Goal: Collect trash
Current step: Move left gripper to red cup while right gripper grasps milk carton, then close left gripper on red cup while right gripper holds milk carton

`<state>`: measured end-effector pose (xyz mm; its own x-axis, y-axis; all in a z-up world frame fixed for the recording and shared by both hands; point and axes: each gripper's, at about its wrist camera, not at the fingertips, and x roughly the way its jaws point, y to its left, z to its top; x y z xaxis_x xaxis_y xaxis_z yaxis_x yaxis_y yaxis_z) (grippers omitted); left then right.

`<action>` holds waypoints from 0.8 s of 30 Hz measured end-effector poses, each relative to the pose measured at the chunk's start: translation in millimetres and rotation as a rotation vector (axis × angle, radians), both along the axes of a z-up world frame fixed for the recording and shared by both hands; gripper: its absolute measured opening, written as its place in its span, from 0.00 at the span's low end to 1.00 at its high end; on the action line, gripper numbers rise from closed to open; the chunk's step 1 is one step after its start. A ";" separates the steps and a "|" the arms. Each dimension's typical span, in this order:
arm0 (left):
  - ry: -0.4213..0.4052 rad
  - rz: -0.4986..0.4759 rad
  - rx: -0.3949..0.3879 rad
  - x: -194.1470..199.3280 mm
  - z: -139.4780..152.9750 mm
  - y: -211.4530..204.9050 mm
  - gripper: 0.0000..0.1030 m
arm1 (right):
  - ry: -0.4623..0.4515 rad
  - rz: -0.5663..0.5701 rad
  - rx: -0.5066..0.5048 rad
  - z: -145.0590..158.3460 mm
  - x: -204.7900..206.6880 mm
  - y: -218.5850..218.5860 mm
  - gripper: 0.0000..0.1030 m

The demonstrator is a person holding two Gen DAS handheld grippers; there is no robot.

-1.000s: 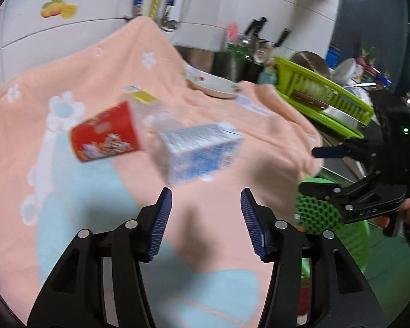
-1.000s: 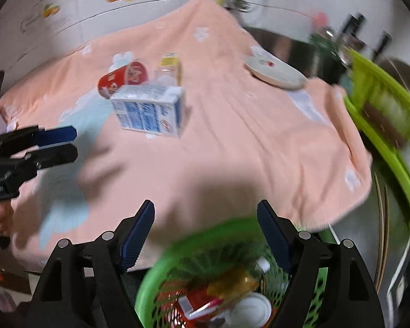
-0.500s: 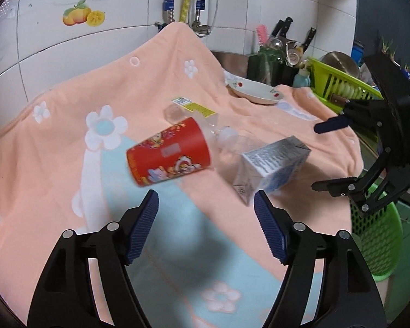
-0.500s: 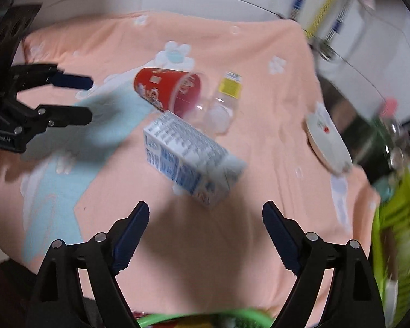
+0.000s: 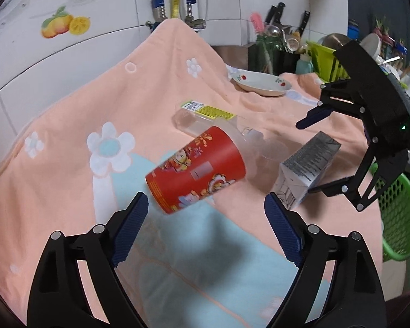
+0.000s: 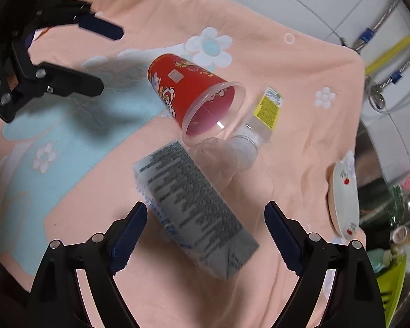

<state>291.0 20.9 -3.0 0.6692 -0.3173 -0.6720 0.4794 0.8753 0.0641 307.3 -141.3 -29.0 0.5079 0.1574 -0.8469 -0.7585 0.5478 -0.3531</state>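
Left gripper [image 5: 206, 210], seen from its own wrist camera, with jaws spread wide and nothing between the pads; they have just been opening. It hovers over a peach cloth [image 5: 68, 142] with white flowers and a pale blue patch, draped over the bench. A red cup [image 5: 195, 173] lies on its side just beyond the fingertips, at 12 o'clock from the gripper, base toward the camera. Behind the cup, at 1 o'clock, lies a clear bottle [image 5: 205, 116] with a yellow label, touching or nearly touching the cup's rim. A carton [image 5: 307, 170] lies at 2 o'clock, near the right fingertip.

Right gripper [image 6: 205, 216], in its own view, likewise stands apart and empty, its jaws having just widened. The carton [image 6: 194, 207] lies on the cloth between and just beyond its fingers; no pad touches it. The cup [image 6: 194, 95], mouth open toward the camera, lies at 12 o'clock past the carton, with the bottle [image 6: 259, 120] at 1 o'clock.

A green basket [image 5: 399, 218] stands off the cloth's edge at 3 o'clock in the left view. A plate [image 5: 262, 84] rests on the cloth's far corner.
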 end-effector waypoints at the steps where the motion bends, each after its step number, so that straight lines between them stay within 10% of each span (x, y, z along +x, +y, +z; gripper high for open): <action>1: 0.005 -0.011 0.001 3.5 -0.4 0.5 0.85 | 0.011 0.009 -0.008 -3.3 3.9 1.8 0.82; 13: 0.006 -0.126 0.058 27.8 -7.8 -6.1 0.88 | 0.145 0.095 0.003 -25.6 17.2 19.6 0.82; 18: -0.015 -0.187 0.104 38.3 -9.5 -24.1 0.90 | 0.209 0.053 0.054 -26.3 13.2 12.1 0.51; 24: -0.017 -0.243 0.176 54.0 -17.4 -41.9 0.93 | 0.224 -0.019 0.113 -18.6 -3.6 -3.4 0.38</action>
<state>345.0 -21.0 -20.5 0.5994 -0.3489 -0.7204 0.6710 0.7098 0.2145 303.7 -144.8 -47.6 0.3133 0.2496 -0.9163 -0.8000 0.5893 -0.1129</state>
